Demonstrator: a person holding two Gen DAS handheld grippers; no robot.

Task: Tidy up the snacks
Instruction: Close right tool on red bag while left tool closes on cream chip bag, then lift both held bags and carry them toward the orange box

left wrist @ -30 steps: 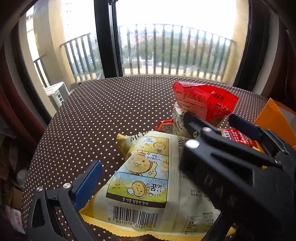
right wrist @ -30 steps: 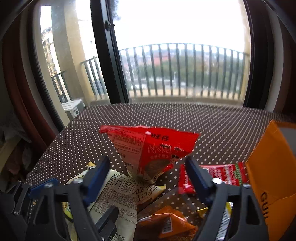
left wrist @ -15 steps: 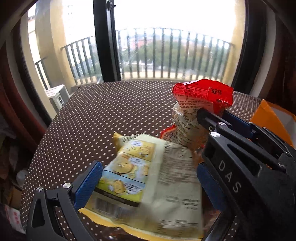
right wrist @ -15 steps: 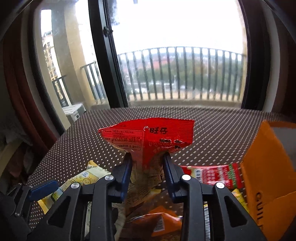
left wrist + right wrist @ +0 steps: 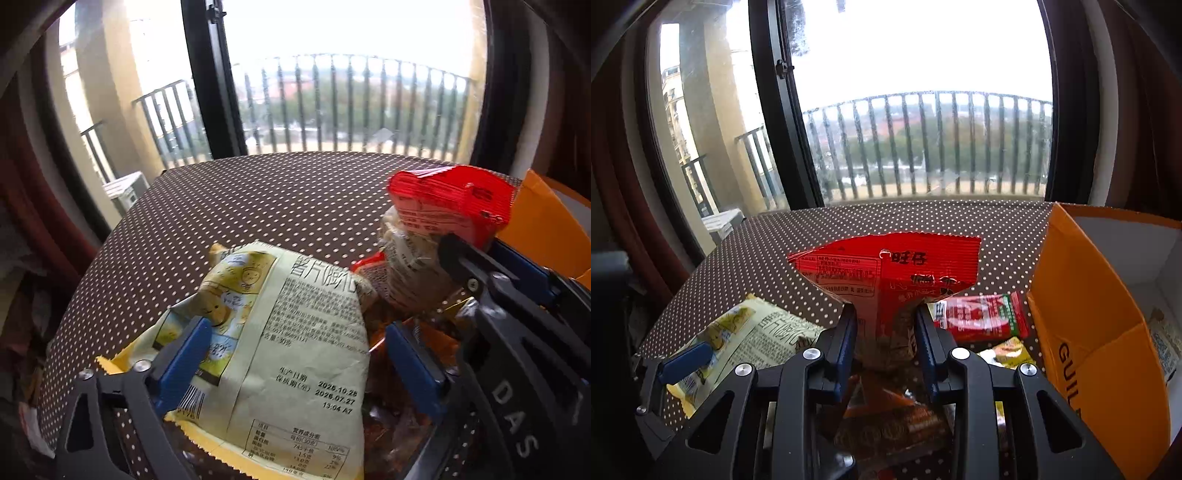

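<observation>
My right gripper is shut on a red snack bag and holds it upright above the pile; it also shows in the left wrist view. My left gripper has its jaws closing on a pale yellow chip bag, which is tilted up between the blue pads; this bag also shows in the right wrist view. The left pad touches the bag; whether the right pad does is unclear.
An open orange box stands at the right on the brown dotted tablecloth. A red and green packet and an orange packet lie in the pile. The far table runs to the window.
My right gripper closed on the red bag and lifted it. My left gripper narrowed around the yellow bag, which tipped up and turned its back side toward me.
</observation>
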